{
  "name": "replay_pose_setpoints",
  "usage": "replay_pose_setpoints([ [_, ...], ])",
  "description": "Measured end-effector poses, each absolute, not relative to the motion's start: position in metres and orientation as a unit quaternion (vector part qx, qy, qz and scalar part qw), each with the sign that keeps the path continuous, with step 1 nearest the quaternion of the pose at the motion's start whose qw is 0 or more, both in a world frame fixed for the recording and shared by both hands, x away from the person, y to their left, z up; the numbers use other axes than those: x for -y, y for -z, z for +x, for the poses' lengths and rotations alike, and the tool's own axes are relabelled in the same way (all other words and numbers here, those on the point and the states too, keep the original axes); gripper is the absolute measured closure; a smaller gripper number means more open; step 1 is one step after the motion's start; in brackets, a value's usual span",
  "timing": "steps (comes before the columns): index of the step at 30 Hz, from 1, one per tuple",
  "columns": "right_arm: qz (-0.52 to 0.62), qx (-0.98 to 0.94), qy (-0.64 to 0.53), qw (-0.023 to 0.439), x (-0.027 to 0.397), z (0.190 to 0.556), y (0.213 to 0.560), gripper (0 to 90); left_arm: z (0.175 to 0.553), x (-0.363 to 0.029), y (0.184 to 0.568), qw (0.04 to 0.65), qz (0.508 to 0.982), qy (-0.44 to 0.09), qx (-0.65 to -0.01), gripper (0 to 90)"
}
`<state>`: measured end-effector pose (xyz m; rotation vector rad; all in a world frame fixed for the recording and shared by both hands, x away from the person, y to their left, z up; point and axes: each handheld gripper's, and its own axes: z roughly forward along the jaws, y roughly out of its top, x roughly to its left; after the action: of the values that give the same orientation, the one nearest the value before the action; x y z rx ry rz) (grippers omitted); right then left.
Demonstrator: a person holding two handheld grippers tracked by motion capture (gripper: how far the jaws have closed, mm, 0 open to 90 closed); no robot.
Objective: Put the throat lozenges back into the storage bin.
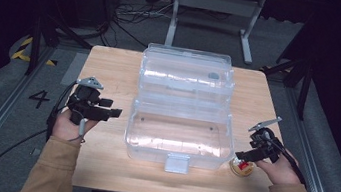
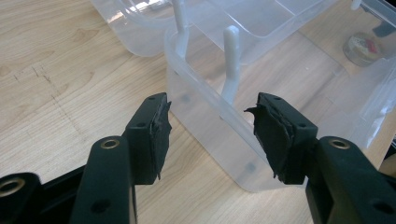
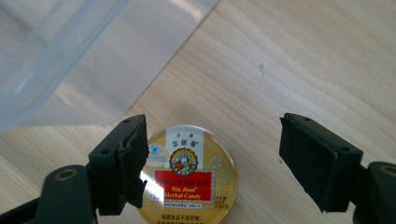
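Round gold candy tin (image 3: 188,179), lid up, flat on table beside clear box (image 1: 180,127)

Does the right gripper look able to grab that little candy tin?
Probably yes: the right gripper is open just above the candy tin, which lies flat on the wooden table between the jaws, with nothing in the way.

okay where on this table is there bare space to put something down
Bare wood lies left of the open clear plastic box, above the left gripper, and along the near table edge. The right strip is crowded: the right gripper hangs open over a round gold candy tin.
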<state>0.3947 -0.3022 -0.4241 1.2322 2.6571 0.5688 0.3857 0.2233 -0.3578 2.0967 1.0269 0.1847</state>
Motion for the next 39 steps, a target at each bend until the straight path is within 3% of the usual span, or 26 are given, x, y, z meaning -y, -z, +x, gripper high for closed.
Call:
replay_pose_setpoints([
  [21, 0.394, -0.915, -0.081, 0.017, 0.291, 0.383, 0.458, 13.5, 0.387, -0.224, 0.36, 0.386, 0.827, -0.069, -0.403, 46.9],
  [39, 0.384, -0.922, -0.056, 0.021, 0.286, 0.385, 0.468, 18.9, 0.388, -0.224, 0.361, 0.385, 0.827, -0.067, -0.404, 46.9],
])
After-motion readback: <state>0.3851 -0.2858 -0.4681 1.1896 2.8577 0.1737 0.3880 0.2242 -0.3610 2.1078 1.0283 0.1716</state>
